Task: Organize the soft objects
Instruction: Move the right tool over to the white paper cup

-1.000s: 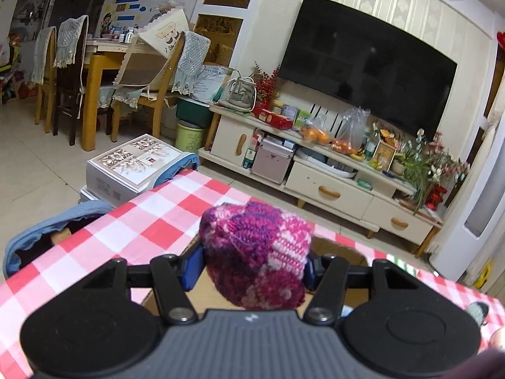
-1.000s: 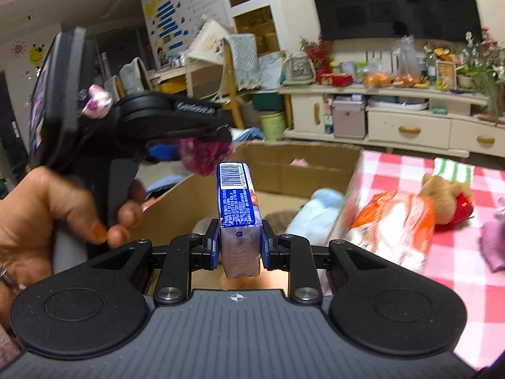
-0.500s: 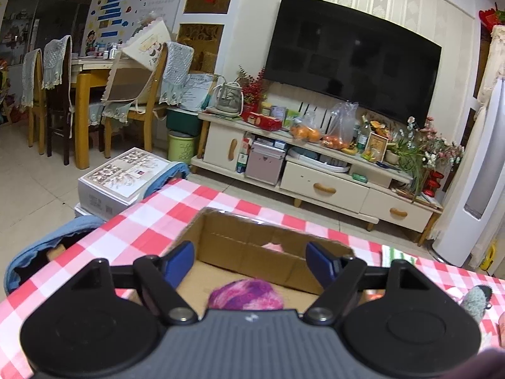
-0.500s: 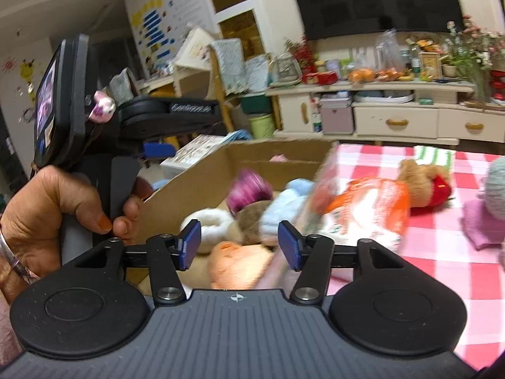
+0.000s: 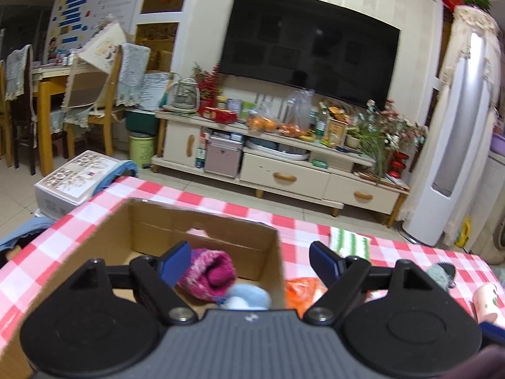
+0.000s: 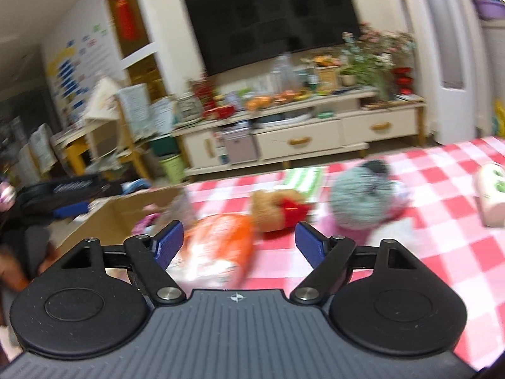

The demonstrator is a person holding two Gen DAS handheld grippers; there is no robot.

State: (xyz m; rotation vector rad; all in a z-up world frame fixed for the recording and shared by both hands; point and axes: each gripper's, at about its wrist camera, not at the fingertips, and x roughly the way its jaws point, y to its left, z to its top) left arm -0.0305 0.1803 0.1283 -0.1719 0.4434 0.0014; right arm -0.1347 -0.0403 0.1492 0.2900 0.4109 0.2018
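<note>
Hat (image 5: 206, 273) dropped in box (image 5: 189, 221), fingers (image 5: 325, 260) opened

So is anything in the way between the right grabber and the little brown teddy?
Partly. The right gripper, jaws wide open after just opening with nothing between them, faces the brown teddy. The orange packet lies in front of the teddy's left side, on the checked tablecloth.

Red-and-white checked cloth (image 5: 202, 200) beyond the fingers; magenta-pink knit hat (image 5: 208, 273) by the blue left pad (image 5: 175, 262); brown cardboard box (image 5: 202, 224); orange packet (image 6: 221, 246) between the right pads.
</note>
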